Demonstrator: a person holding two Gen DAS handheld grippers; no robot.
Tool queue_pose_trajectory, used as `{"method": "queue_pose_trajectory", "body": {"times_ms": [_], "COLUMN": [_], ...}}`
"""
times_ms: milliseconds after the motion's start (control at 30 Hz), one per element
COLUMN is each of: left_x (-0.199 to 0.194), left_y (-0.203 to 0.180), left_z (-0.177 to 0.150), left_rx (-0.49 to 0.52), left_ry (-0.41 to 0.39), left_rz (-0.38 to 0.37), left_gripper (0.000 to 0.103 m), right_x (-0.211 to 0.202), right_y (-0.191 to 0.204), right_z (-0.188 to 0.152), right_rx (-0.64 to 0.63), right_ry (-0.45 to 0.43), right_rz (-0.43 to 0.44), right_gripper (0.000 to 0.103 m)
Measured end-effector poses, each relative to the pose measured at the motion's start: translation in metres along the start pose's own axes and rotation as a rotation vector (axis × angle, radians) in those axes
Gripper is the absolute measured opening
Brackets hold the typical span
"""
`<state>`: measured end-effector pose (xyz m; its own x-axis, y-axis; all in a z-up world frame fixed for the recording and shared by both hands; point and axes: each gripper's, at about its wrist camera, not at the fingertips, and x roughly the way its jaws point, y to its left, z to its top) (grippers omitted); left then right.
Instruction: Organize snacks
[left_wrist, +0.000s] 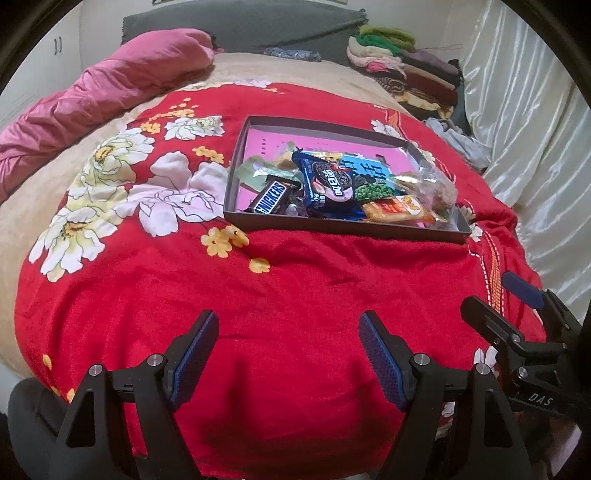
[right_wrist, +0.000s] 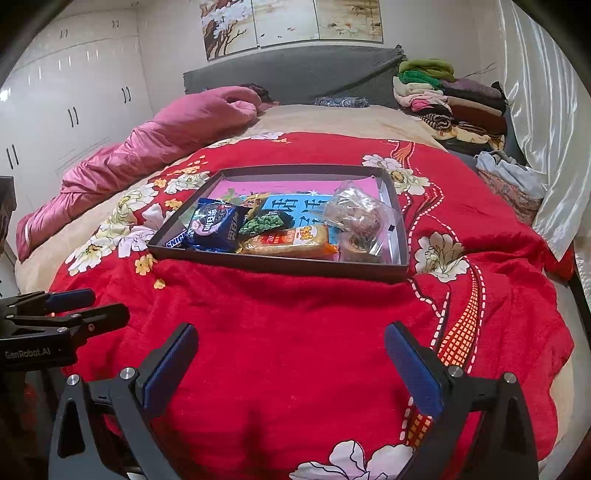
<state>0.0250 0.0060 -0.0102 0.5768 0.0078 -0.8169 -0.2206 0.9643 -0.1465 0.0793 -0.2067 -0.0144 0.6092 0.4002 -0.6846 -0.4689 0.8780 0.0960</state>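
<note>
A shallow dark tray (left_wrist: 332, 226) (right_wrist: 280, 266) lies on the red floral blanket (left_wrist: 258, 295) (right_wrist: 295, 332) and holds several snacks. Among them are a Snickers bar (left_wrist: 271, 199) (right_wrist: 176, 239), a blue cookie pack (left_wrist: 328, 184) (right_wrist: 216, 227), a green pea bag (left_wrist: 373, 192) (right_wrist: 264, 222), an orange wafer pack (left_wrist: 399, 210) (right_wrist: 291, 240) and a clear bag of pastries (left_wrist: 432, 188) (right_wrist: 360, 216). My left gripper (left_wrist: 288, 328) (right_wrist: 96, 306) hovers open over bare blanket, short of the tray. My right gripper (right_wrist: 291, 339) (left_wrist: 491, 299) is open too, nothing between its fingers.
A pink quilt (left_wrist: 92, 96) (right_wrist: 147, 144) lies bunched at the left. Folded clothes (left_wrist: 413, 70) (right_wrist: 450, 99) are stacked at the back right by a white curtain (left_wrist: 535, 129) (right_wrist: 546, 110). A grey headboard (right_wrist: 295, 70) and white wardrobe doors (right_wrist: 66, 103) stand behind.
</note>
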Motion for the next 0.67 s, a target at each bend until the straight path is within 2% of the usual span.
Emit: {"method": "queue_pose_trajectory", "body": {"times_ms": [400, 667], "left_x": [0.002, 0.001], "left_y": [-0.001, 0.011], "left_z": [0.001, 0.02], "left_rx": [0.006, 0.0], "left_ry": [-0.006, -0.087], "left_rz": [-0.014, -0.037], "left_gripper": [0.079, 0.079], "right_x": [0.002, 0.013], "right_y": [-0.002, -0.024], "right_z": [0.0, 0.004], "right_rx": [-0.011, 0.03], "right_ry": [-0.001, -0.003], "right_rz": [-0.022, -0.062], "right_gripper": [0.102, 0.102]}}
